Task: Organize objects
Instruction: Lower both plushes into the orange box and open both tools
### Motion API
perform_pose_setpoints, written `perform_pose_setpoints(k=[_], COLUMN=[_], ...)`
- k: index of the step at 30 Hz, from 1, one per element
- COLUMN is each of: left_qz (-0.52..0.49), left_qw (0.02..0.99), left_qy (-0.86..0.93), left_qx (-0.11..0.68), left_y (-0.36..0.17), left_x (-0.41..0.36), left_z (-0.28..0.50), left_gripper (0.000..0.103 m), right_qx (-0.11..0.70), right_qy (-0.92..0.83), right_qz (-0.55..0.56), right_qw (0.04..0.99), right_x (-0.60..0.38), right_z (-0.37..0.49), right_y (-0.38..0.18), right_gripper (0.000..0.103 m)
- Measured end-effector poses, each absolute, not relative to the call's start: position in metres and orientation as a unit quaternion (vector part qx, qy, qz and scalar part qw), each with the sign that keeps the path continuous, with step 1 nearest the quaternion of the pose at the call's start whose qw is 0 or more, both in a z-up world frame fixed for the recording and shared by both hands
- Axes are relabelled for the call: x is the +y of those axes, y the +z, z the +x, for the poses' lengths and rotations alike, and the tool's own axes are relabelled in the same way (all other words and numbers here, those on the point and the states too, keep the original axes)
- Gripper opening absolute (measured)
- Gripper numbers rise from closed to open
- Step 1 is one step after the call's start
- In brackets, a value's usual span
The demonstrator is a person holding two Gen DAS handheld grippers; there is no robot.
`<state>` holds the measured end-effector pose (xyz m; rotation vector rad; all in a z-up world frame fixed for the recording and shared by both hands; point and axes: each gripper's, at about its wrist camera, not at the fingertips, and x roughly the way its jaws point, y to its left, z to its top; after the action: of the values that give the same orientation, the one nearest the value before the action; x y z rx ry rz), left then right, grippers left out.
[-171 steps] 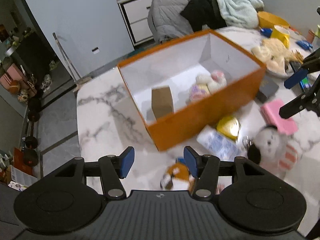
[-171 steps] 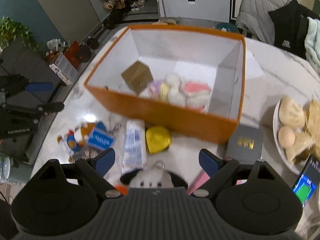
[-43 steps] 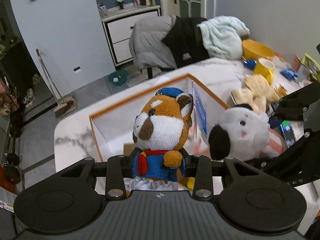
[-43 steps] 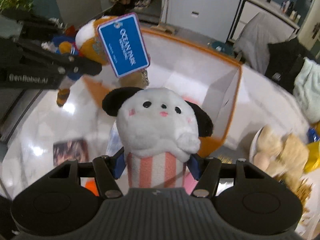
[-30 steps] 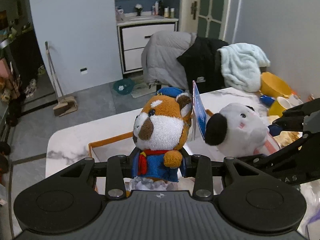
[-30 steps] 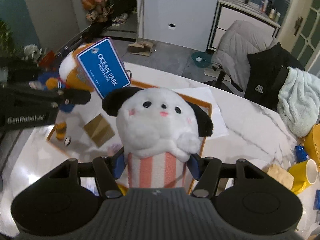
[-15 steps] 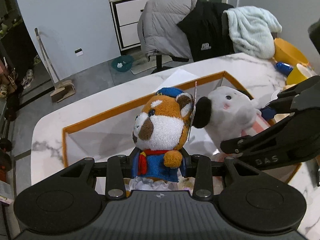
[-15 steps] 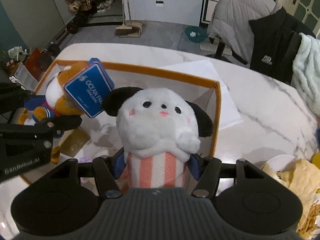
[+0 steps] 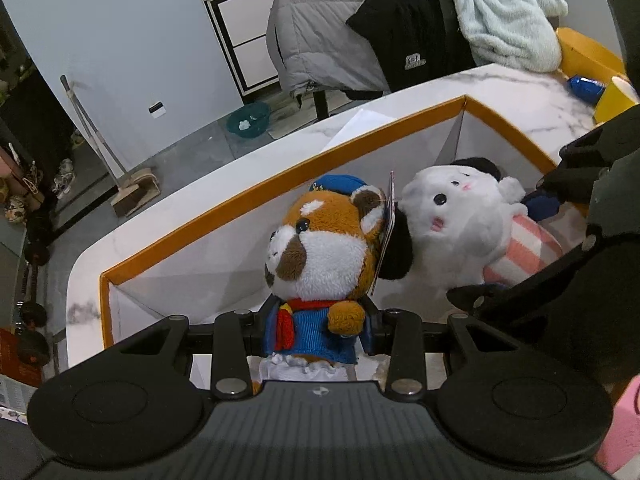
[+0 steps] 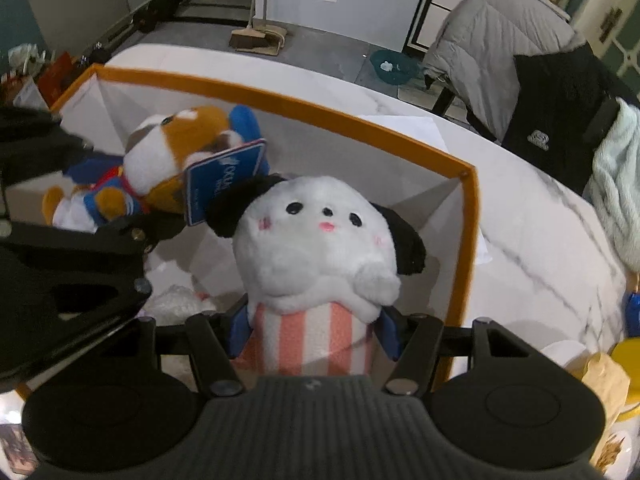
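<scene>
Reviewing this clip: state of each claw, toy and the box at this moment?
Left claw: shut on the red panda plush.
Right claw: shut on the white dog plush.
Both plushes: held upright over the box.
Orange box: open-topped, small items on its floor.

Fuzzy plush on fox toy (image 9: 326, 248) and white dog toy (image 10: 316, 248). Matt cardboard box (image 9: 248, 200), orange rim. Glossy marbled counter (image 10: 532, 208). Matt ribbed black plastic, lower frame.
</scene>
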<state>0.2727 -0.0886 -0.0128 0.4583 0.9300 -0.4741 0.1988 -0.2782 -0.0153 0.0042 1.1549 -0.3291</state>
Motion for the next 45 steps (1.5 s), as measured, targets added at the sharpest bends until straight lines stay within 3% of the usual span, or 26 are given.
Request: perform_pose_setpoints(k=[12, 15, 17, 19, 45], left_qz=[0.210, 0.211, 0.211, 0.205, 0.181], left_qw=[0.831, 0.834, 0.838, 0.842, 0.872], left_qy=[-0.219, -0.218, -0.216, -0.212, -0.210], left_qx=[0.465, 0.460, 0.455, 0.451, 0.404], left_y=[-0.030, -0.028, -0.025, -0.020, 0.058], left_x=[-0.085, -0.082, -0.079, -0.078, -0.043], left_z=[0.284, 0.282, 0.281, 0.282, 0.242], left_gripper=[0.047, 0.053, 0.063, 0.068, 0.068], right_qx=[0.550, 0.547, 0.543, 0.542, 0.501], right_qy=[-0.171, -0.176, -0.180, -0.179, -0.177], right_qz=[-0.049, -0.055, -0.055, -0.045, -0.025], right_qw=[0.816, 0.816, 0.818, 0.820, 0.847], right_x=[-0.265, -0.264, -0.264, -0.266, -0.230], right_z=[0.210, 0.211, 0.210, 0.210, 0.158], right_y=[-0.025, -0.027, -0.026, -0.024, 0.049], right_gripper=[0.066, 0.075, 0.079, 0.079, 0.079])
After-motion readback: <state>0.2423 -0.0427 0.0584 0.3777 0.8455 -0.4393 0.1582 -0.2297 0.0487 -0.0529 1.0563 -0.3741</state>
